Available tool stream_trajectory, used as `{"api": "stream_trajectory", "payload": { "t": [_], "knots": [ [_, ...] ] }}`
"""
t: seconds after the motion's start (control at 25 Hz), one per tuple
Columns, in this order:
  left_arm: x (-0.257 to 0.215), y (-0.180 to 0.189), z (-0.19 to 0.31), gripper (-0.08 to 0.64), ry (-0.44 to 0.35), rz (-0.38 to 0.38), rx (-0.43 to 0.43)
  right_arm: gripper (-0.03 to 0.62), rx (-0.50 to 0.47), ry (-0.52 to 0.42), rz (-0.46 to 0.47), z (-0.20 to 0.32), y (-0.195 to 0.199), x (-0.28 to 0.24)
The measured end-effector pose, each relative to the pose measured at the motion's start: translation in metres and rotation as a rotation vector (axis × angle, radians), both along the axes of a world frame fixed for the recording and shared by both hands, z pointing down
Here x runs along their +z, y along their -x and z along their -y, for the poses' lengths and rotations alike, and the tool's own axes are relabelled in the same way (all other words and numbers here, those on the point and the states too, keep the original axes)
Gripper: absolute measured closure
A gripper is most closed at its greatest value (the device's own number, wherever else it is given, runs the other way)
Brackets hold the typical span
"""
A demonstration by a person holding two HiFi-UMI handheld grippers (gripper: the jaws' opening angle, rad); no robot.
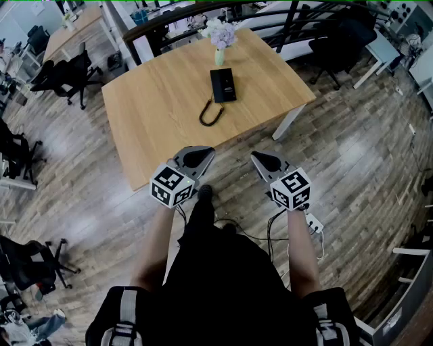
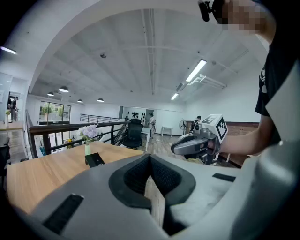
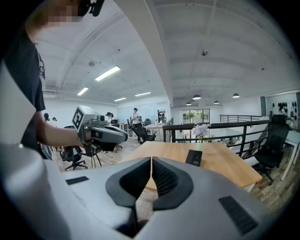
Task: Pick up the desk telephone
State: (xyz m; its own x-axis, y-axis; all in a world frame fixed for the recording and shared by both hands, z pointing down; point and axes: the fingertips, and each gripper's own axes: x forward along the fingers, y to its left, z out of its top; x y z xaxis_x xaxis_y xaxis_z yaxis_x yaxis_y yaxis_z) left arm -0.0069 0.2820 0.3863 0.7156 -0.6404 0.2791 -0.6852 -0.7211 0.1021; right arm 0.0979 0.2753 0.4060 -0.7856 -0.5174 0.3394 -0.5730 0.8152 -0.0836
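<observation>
A black desk telephone (image 1: 222, 86) lies on the wooden table (image 1: 155, 108), its coiled cord (image 1: 210, 113) looping toward the near edge. It also shows small in the left gripper view as the telephone (image 2: 95, 160) and in the right gripper view as the telephone (image 3: 193, 157). My left gripper (image 1: 201, 157) is shut and empty, held over the floor just short of the table's near edge. My right gripper (image 1: 260, 159) is shut too, with nothing in it, beside the left one. Both are well short of the telephone.
A vase of pale flowers (image 1: 220, 37) stands just behind the telephone. Black office chairs (image 1: 67, 73) stand to the left and at the back right. A dark railing (image 1: 176, 17) runs behind the table. Cables and a power strip (image 1: 313, 221) lie on the wood floor near my feet.
</observation>
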Motion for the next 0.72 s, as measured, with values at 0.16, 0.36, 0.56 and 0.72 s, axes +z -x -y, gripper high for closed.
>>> {"api": "stream_trajectory", "payload": {
  "t": [0.16,0.36,0.56,0.72],
  "knots": [
    [-0.004,-0.006,-0.018,0.538,-0.001,0.003,0.011,0.565,-0.012,0.006,-0.005,-0.018,-0.002,0.004],
    [0.002,0.0,-0.041,0.538,0.005,0.001,-0.003,0.565,-0.026,0.018,-0.012,-0.042,0.004,0.013],
    [0.006,0.003,-0.058,0.54,0.012,-0.009,-0.009,0.565,-0.002,0.025,-0.036,-0.059,0.0,0.019],
    [-0.006,-0.002,-0.058,0.538,-0.009,-0.025,0.01,0.565,0.025,0.031,-0.037,-0.062,-0.006,0.018]
  ]
}}
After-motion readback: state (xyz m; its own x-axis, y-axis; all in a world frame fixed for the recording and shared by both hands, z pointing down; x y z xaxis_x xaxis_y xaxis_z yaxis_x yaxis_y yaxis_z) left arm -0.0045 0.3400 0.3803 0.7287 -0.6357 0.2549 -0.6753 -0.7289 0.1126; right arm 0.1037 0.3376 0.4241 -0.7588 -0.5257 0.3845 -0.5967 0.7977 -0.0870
